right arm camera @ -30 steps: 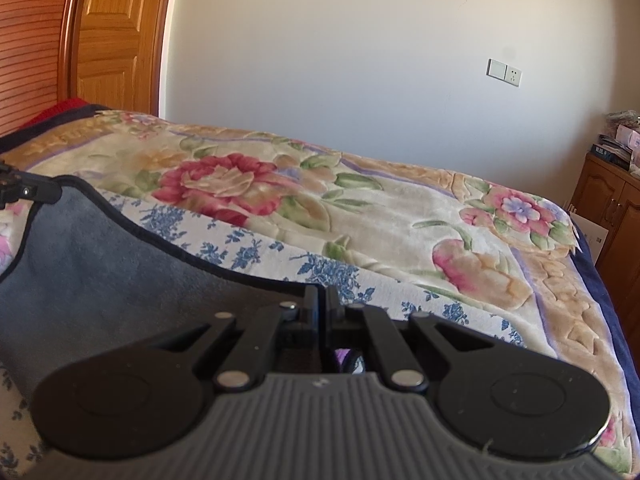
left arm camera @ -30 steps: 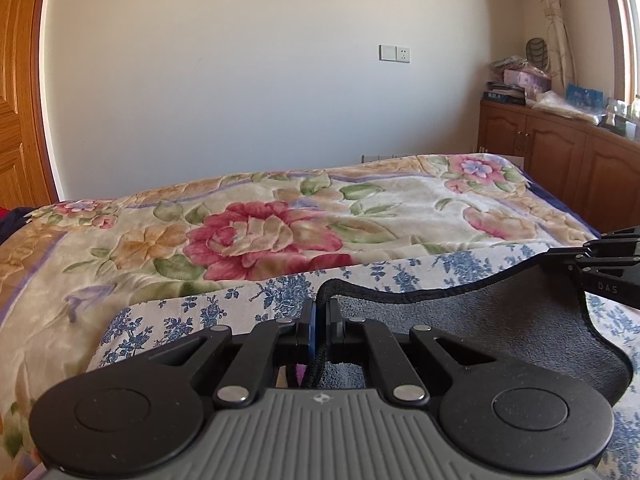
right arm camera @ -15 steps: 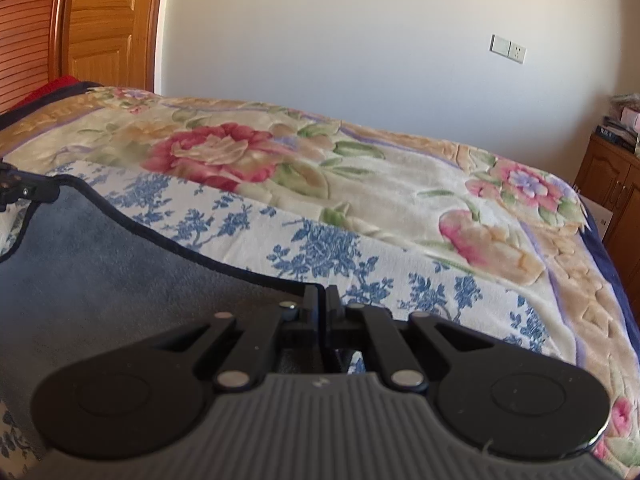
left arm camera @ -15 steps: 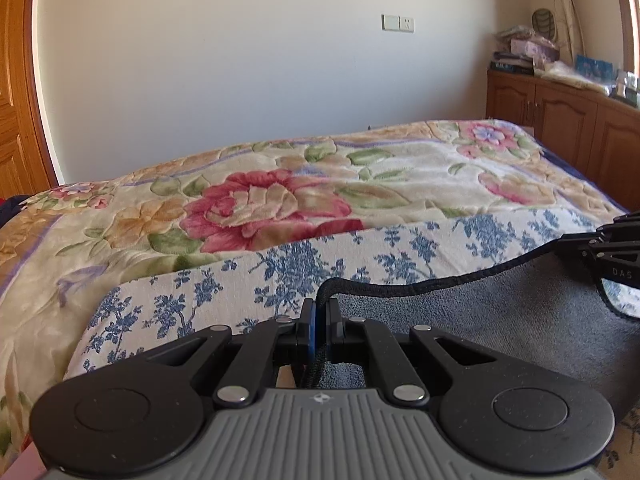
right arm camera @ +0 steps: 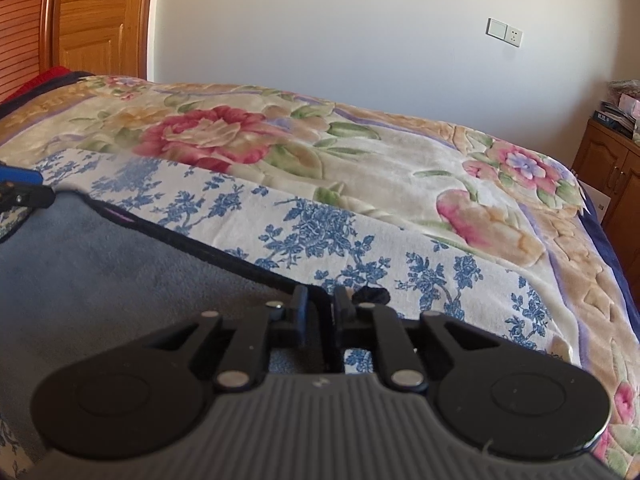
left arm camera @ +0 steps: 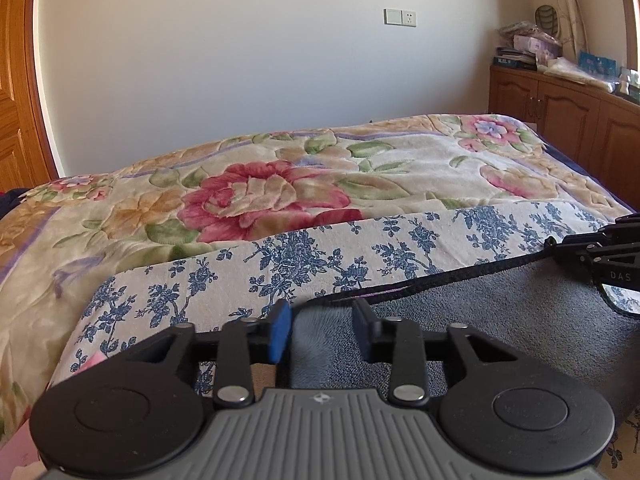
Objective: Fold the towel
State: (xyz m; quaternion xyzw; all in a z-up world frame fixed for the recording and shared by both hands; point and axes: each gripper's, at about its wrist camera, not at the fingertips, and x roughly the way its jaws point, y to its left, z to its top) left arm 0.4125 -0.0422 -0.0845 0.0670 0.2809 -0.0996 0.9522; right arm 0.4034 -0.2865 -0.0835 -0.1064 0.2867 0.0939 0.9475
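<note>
Both grippers have just let go: a second ago each was pinched on the towel's black hem, now the left gripper stands wide apart with nothing between its blue pads, and the right gripper is parted only narrowly, hem no longer clamped as far as the view shows, slight blur there. The hem has also dropped since then and the far edge now lies flat on the sheet, so this fold looks laid down and released; next is likely a regrip for another fold or a smoothing pass. The towel, grey with a black hem, lies directly under and just ahead of the left fingers, stretching off to that tool's right as far as the other tool's tips. In the right view the towel lies below and to the left of the fingers, its hem corner running just ahead of the tips. The sheet sits ahead on the blanket, past both tools
</note>
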